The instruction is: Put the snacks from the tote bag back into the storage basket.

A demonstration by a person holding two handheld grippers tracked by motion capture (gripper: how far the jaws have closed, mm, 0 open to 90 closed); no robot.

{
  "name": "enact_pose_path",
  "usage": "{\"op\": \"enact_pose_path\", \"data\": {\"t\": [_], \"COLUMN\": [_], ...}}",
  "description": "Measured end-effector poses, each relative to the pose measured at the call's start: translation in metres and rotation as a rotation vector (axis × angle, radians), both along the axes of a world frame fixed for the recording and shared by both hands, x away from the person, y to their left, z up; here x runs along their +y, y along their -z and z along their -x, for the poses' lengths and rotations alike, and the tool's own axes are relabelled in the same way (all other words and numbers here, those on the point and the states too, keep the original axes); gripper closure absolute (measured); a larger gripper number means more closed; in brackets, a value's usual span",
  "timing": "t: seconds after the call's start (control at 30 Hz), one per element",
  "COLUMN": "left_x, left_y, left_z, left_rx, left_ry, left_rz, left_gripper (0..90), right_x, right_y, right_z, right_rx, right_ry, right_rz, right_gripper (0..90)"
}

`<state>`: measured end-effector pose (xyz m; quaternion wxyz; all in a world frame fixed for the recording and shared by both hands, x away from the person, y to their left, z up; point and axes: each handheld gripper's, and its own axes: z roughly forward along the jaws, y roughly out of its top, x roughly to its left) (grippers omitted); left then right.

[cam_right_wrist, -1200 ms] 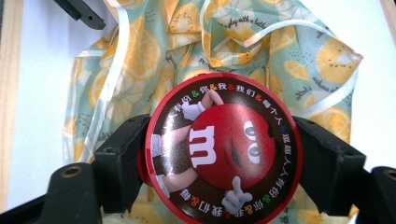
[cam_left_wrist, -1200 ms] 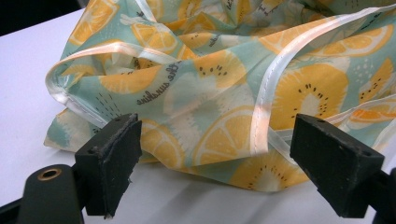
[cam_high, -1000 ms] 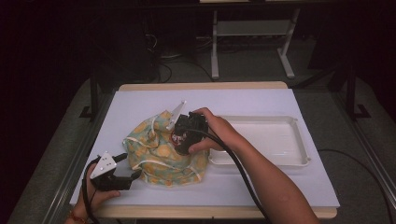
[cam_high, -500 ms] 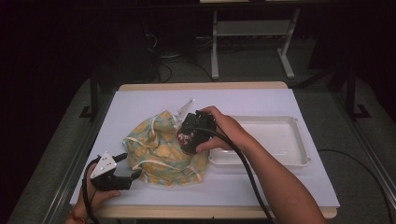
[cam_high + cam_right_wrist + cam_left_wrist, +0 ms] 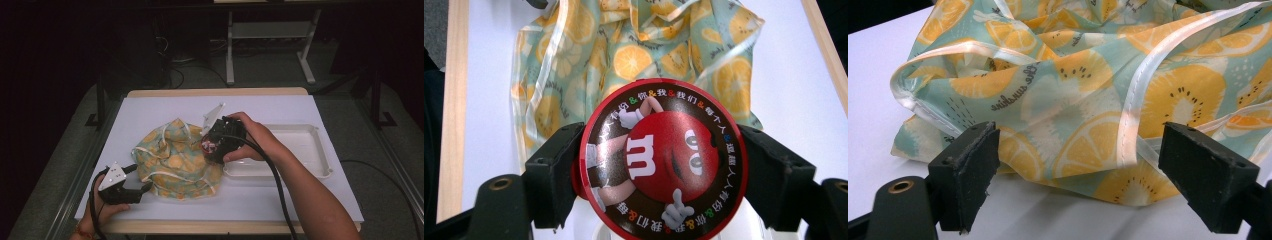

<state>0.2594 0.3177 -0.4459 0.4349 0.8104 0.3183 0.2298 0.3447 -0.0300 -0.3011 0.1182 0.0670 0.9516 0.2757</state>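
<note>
The round red tin lid (image 5: pixel 663 162) in the right gripper view carries a large white lowercase "m" on a red cartoon candy figure with eyes and white gloves. Around its dark rim runs a ring of small white Chinese characters joined by coloured "&" signs, among them 你&我&我们. The thin fruit-printed cloth with orange and kiwi slices (image 5: pixel 1088 95) bears small dark cursive lettering that reads roughly "the sunshine"; other script on it is too small to read.

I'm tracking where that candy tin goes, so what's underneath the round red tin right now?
In the right gripper view, the round red tin, clamped in the right hand-held gripper, hangs over the fruit-print bag and white tray; the tin hides what lies directly below.
</note>
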Motion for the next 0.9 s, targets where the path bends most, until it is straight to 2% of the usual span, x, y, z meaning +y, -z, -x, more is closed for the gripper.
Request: {"op": "enact_pose_path", "data": {"t": [0.3, 0.9], "left_x": [-0.001, -0.001], "left_y": [0.0, 0.0], "left_z": [-0.001, -0.001], "left_rx": [0.0, 0.002], "left_ry": [0.002, 0.002], "left_rz": [-0.004, -0.009], "left_gripper": [16.0, 16.1], "right_x": [-0.021, -0.058], "right_y": [0.0, 0.017], "right_z": [-0.002, -0.01], "right_rx": [-0.004, 0.026], "right_ry": [0.03, 0.071], "right_rz": [0.012, 0.055], "right_gripper": [23.7, 23.7]}}
